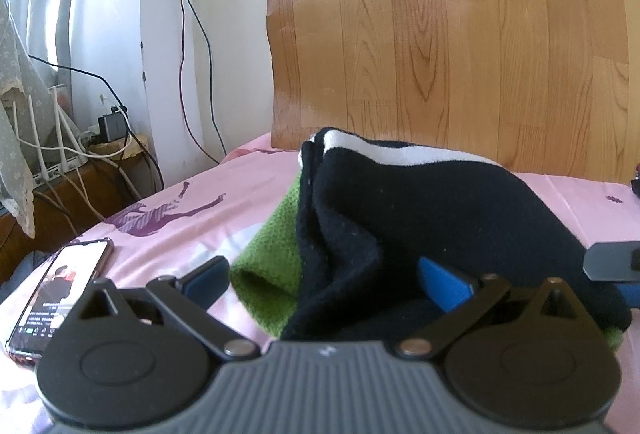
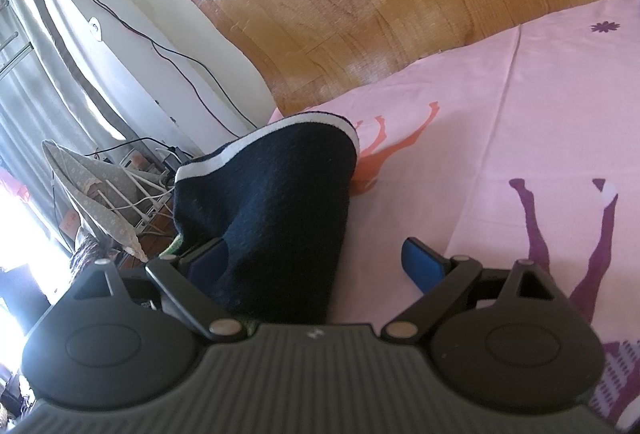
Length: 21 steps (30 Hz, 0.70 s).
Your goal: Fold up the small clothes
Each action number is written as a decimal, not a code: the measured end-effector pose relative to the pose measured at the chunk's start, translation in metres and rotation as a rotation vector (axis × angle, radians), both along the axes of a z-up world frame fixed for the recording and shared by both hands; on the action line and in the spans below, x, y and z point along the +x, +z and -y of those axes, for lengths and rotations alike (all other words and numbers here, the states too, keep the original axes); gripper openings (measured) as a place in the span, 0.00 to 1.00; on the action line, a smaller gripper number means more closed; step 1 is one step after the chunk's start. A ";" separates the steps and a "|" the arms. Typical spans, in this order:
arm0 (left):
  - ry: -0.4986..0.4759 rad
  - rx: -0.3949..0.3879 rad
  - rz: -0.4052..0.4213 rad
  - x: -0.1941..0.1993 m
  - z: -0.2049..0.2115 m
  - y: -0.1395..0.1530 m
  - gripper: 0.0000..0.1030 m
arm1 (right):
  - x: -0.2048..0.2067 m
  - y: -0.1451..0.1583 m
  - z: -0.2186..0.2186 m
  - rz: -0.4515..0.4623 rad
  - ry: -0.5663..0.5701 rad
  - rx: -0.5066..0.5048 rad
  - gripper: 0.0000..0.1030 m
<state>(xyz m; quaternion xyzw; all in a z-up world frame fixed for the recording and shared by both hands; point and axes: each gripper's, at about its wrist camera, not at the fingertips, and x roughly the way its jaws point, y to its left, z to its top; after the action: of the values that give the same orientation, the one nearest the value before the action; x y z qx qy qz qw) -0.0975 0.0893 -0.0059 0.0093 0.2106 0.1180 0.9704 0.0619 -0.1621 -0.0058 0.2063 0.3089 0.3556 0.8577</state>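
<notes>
The biggest thing in my two views is the one bed, its pink sheet [image 1: 208, 194] printed with purple figures, plus orange ones and a small purple flower that I see from the right wrist. Behind it stands one wooden headboard [image 1: 460, 34] with a plank pattern, and to its left a white wall crossed by two thin dark cables [image 1: 184, 34]. On the sheet I count two pieces of clothing: one dark navy garment [image 1: 420, 218] with a white stripe along its far edge, lying bunched over one green knit piece [image 1: 276, 258] whose rolled end sticks out to the left. From the right wrist the navy cloth rises as a hump on the sheet, and only a sliver of the green shows at its near left edge. My left gripper [image 1: 326, 280] has its two blue-padded fingers spread wide, the clothes lying in the gap between them; the right pad sits against the navy cloth, the left pad is over the sheet just beside the green piece. My right gripper [image 2: 318, 260] is spread just as wide, its left pad against the navy cloth and its right pad over bare sheet; I see nothing pinched in either. Part of the right gripper shows at the right edge of the left view. One phone [image 1: 60, 294] lies lit at the sheet's left edge, near my left gripper. Beyond the bed is one white router [image 1: 52, 154] with upright antennas, amid white leads.
</notes>
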 end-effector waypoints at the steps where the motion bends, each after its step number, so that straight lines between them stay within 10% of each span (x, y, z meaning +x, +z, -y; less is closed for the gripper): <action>1: 0.000 -0.001 -0.002 0.000 0.000 0.000 1.00 | 0.000 0.000 0.000 0.000 -0.001 0.000 0.93; 21: 0.005 0.014 -0.008 0.002 0.001 -0.001 1.00 | -0.001 0.000 -0.001 0.000 -0.006 0.000 0.93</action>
<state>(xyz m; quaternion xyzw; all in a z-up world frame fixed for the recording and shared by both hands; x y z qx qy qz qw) -0.0953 0.0880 -0.0072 0.0162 0.2137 0.1217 0.9692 0.0604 -0.1612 -0.0058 0.2073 0.3083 0.3532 0.8586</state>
